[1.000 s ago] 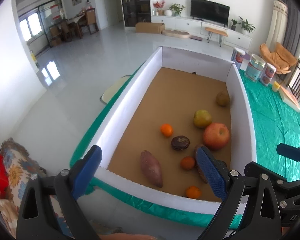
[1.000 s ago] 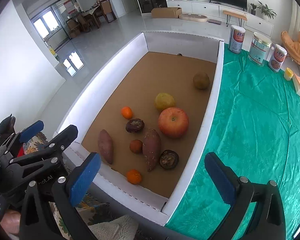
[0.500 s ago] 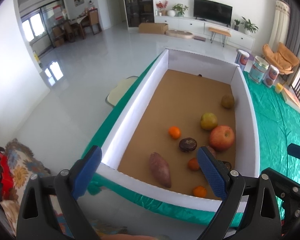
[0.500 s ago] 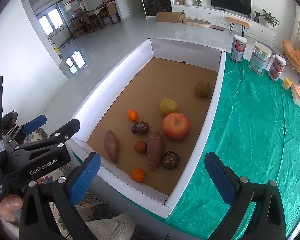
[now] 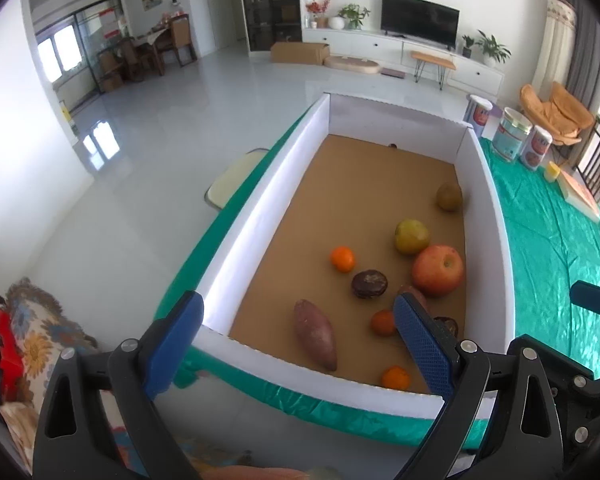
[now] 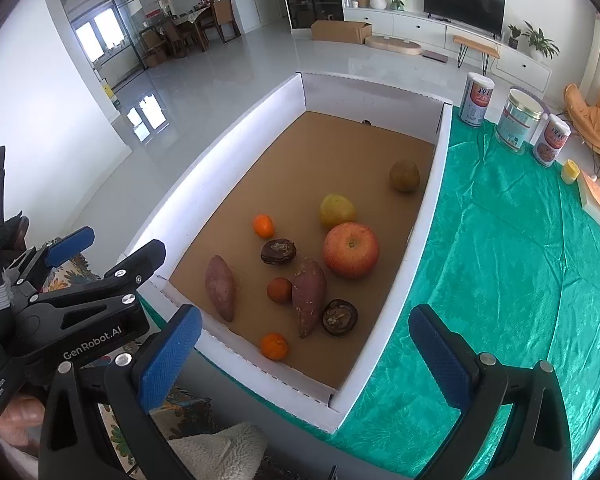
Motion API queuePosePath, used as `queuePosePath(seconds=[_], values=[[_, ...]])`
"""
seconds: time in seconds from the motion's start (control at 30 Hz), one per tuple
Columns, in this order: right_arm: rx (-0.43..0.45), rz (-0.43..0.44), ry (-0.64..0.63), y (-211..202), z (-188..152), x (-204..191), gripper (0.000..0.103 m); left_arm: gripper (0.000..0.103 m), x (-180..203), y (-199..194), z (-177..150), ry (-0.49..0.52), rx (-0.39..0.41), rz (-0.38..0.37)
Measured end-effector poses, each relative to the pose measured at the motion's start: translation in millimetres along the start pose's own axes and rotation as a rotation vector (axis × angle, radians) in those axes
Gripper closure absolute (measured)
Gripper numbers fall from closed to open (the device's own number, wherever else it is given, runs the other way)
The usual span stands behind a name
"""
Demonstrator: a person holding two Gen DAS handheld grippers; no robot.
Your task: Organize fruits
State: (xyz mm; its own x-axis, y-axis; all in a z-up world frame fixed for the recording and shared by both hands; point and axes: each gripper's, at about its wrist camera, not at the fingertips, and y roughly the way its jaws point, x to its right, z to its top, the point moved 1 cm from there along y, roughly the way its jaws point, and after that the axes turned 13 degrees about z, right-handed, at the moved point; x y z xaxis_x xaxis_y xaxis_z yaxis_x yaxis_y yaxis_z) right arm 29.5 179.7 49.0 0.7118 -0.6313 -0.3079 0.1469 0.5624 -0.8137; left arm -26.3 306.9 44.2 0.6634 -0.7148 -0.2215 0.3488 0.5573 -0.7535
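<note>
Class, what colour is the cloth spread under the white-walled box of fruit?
The shiny cloth is bright green; the right wrist view shows it best.

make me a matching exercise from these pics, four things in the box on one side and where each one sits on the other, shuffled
Things:
1. red apple
2. brownish-green round fruit
3. lone sweet potato
4. nearest orange

Places:
A. farthest back, near the box's right wall
B. closest to the near wall of the box
C. leftmost of all the produce
D. just in front of the yellow-green fruit

Pairs: 1-D, 2-A, 3-C, 4-B
</note>
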Motion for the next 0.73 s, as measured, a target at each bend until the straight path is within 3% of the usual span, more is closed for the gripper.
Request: queuePosePath(seconds=[0.5,0.6,0.73], values=[[-0.013,-0.023,-0.011,8.5,2.7,-1.8,0.000,0.006,-4.5,6.2,0.2,-0.012,-0.015,-0.003],[-0.016,-0.019,-0.011,10.5,2.5,-2.1,0.000,0.006,-4.4,6.9,-0.1,-0.016,-0.025,-0.035],[-0.021,-0.009,-0.010,15.0,1.4,-4.0,0.000,0.006,-5.1,1.8,0.7,-0.019,0.000,-0.037]])
